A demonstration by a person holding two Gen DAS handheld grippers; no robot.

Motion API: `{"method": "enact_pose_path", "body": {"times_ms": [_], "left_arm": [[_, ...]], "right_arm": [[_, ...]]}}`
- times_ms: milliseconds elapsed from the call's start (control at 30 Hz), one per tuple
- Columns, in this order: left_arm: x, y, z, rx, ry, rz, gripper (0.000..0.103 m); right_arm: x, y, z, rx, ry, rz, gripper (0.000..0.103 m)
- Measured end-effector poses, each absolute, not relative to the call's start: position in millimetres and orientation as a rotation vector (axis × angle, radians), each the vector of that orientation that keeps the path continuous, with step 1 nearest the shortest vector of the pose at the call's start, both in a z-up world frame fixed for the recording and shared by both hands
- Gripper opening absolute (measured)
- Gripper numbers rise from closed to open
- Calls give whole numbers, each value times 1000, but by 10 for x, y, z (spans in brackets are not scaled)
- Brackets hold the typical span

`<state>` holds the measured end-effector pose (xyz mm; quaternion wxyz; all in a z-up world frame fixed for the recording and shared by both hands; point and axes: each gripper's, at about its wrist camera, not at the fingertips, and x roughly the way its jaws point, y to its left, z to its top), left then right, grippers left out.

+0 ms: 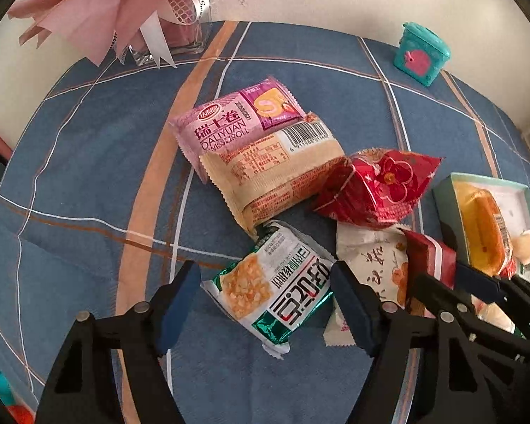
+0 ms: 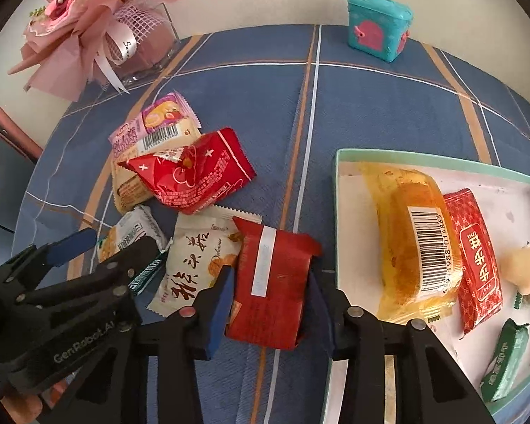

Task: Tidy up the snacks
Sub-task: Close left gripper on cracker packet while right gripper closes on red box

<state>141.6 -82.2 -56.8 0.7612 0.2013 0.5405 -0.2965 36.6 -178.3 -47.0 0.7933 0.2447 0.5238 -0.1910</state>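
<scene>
left gripper point(image 1: 265, 304) spread wide, astride the green-and-white packet point(image 1: 277, 288), blue pads either side, contact not discernible. right gripper point(image 2: 268, 304) clamped on the dark red packet point(image 2: 274, 286), pads pressed against both its sides, beside the near left corner of the tray point(image 2: 337, 212).

loose pile near the middle of the tablecloth point(image 1: 88, 162): pink swiss roll packet point(image 1: 229, 120) partly under the cream packet point(image 1: 279, 173); bright red flower packet point(image 1: 374, 185) touching the cream one; white packet point(image 1: 374, 258) between the green-and-white and dark red ones.

left wrist view only: full label of the swiss roll; tray seen edge-on at the right edge of the tablecloth, contents mostly hidden.

right wrist view only: tray interior, holding the orange barcoded cake packet point(image 2: 417, 243), a red patterned packet point(image 2: 477, 258) just beside it, a pale round sweet point(image 2: 524, 263), a green wrapped bar point(image 2: 507, 362).

both views: teal box point(image 2: 380, 23) and pink bouquet in a glass vase point(image 2: 99, 31) along the far edge.
</scene>
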Motion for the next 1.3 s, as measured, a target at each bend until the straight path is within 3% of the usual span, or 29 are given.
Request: {"method": "enact_pose_path", "body": {"times_ms": [733, 1300], "left_arm": [[1583, -433, -568, 317, 1224, -515, 78], [1806, -611, -622, 187, 1245, -476, 77]], "right_arm": [[346, -1744, -508, 542, 1153, -382, 42], [376, -1775, -599, 534, 1179, -375, 42]]}}
